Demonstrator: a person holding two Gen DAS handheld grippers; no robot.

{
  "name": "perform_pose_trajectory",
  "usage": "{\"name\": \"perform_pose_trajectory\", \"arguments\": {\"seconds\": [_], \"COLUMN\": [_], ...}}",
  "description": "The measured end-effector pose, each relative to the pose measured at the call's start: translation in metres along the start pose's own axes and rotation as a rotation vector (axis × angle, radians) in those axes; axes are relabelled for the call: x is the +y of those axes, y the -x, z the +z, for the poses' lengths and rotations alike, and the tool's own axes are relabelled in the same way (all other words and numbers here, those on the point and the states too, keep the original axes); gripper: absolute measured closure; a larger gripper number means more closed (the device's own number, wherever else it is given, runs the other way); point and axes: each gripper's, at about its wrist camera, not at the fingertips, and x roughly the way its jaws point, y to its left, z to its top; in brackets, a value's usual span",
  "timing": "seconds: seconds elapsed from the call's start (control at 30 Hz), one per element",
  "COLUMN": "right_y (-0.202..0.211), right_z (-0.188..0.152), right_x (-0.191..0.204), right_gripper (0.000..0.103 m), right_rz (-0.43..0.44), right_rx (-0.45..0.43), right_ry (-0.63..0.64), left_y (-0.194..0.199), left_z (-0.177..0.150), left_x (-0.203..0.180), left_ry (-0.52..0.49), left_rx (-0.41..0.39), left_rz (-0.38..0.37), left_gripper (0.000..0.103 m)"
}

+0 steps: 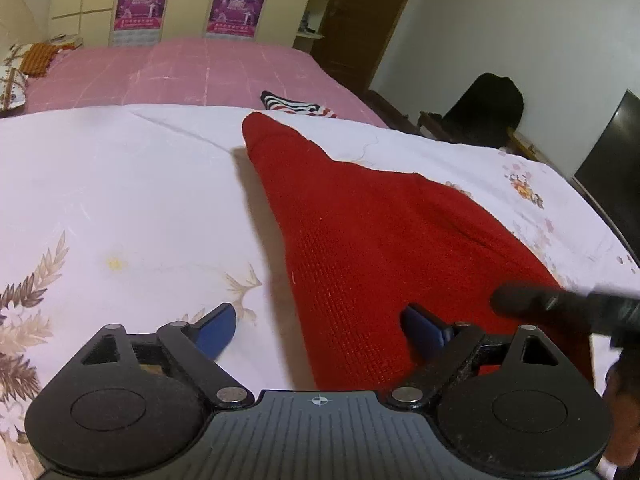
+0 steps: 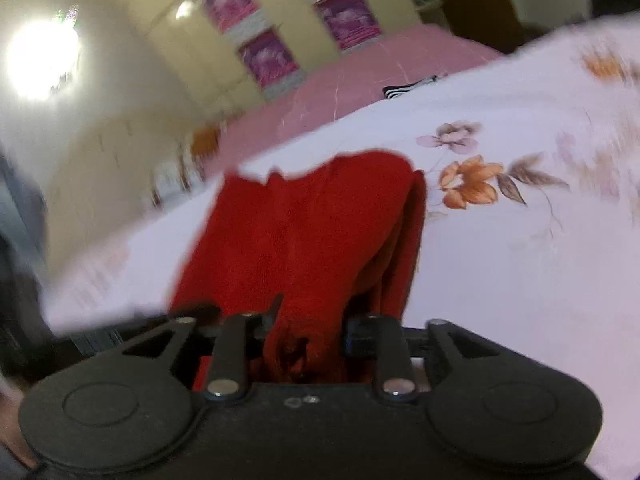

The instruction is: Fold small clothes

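We found the red knit garment (image 1: 380, 232) on the white floral sheet (image 1: 120, 184), bunched and only partly folded. Left gripper (image 1: 320, 328) stood wide apart over its near edge, gripping nothing. Right gripper (image 2: 308, 324) had cloth bunched between its part-closed jaws. Counted: one red garment, one striped garment (image 1: 296, 105) beyond, two grippers.
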Motion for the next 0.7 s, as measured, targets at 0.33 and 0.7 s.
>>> {"name": "perform_pose_trajectory", "arguments": {"seconds": [0.33, 0.7], "right_y": [-0.023, 0.047], "right_z": [0.027, -0.007], "right_x": [-0.017, 0.036], "right_gripper": [0.09, 0.079], "right_rz": [-0.087, -0.071], "right_rx": [-0.043, -0.122], "right_ry": [0.063, 0.345], "left_y": [-0.008, 0.053], "left_z": [0.002, -0.021], "left_x": [0.001, -0.011], "left_ry": [-0.011, -0.031], "left_rx": [0.006, -0.067], "left_rz": [-0.023, -0.101], "left_gripper": [0.013, 0.013]}}
